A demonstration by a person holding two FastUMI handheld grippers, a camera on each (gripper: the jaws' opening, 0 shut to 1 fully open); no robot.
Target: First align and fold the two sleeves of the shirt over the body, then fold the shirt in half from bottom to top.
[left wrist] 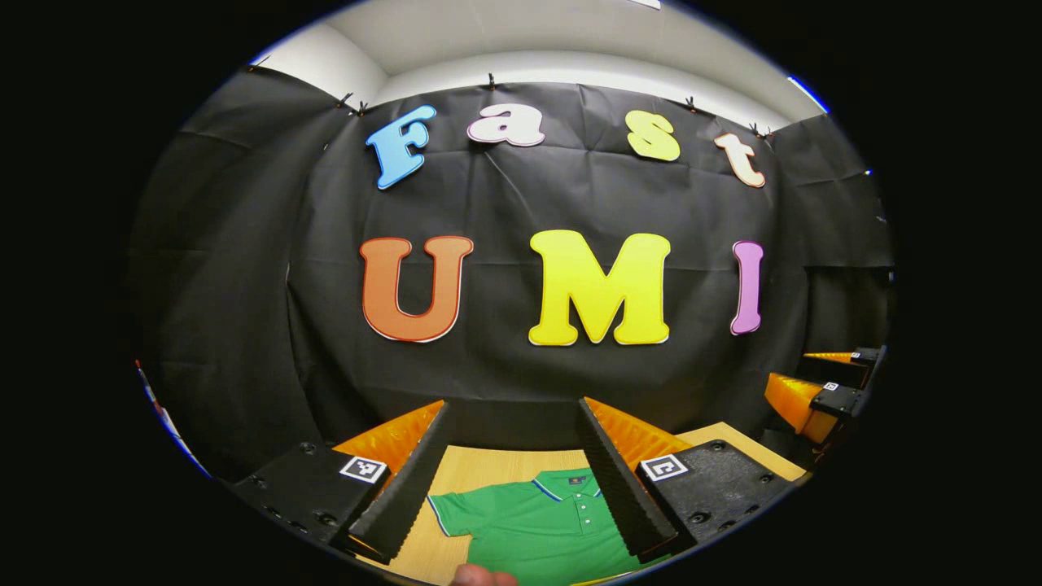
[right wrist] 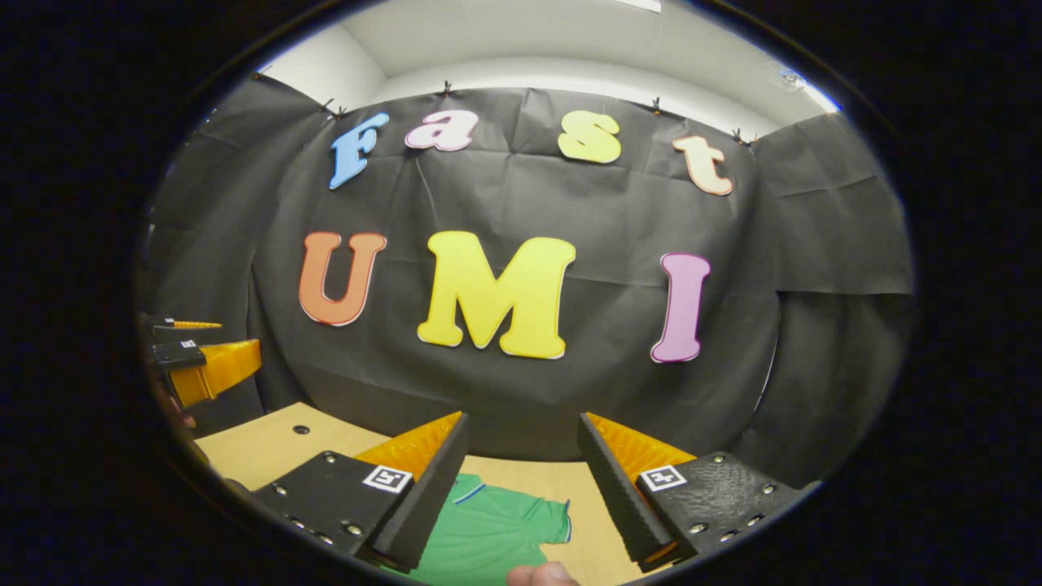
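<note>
green shirt [left wrist: 541, 529] flat on bench [left wrist: 480, 472], collar toward far wall, sleeves out. left gripper [left wrist: 513, 480] wide, empty; right gripper [right wrist: 521, 488] wide, empty, both above shirt. fabric likely light, limp, slides easily; pinch sleeve [right wrist: 547, 521] at cuff edge.

Your left gripper [left wrist: 514, 423] is held level and raised, its camera looking straight ahead, its two ridged fingers [left wrist: 407, 480] spread wide apart with nothing between them. Your right gripper [right wrist: 521, 435] sits in the same posture, jaws parted wide and gripping nothing. A bare fingertip [left wrist: 482, 576] of yours shows at the bottom edge of the left gripper view, and another fingertip [right wrist: 541, 575] at the bottom of the right gripper view. Each gripper appears at the far edge of the other's view, well apart.
</note>
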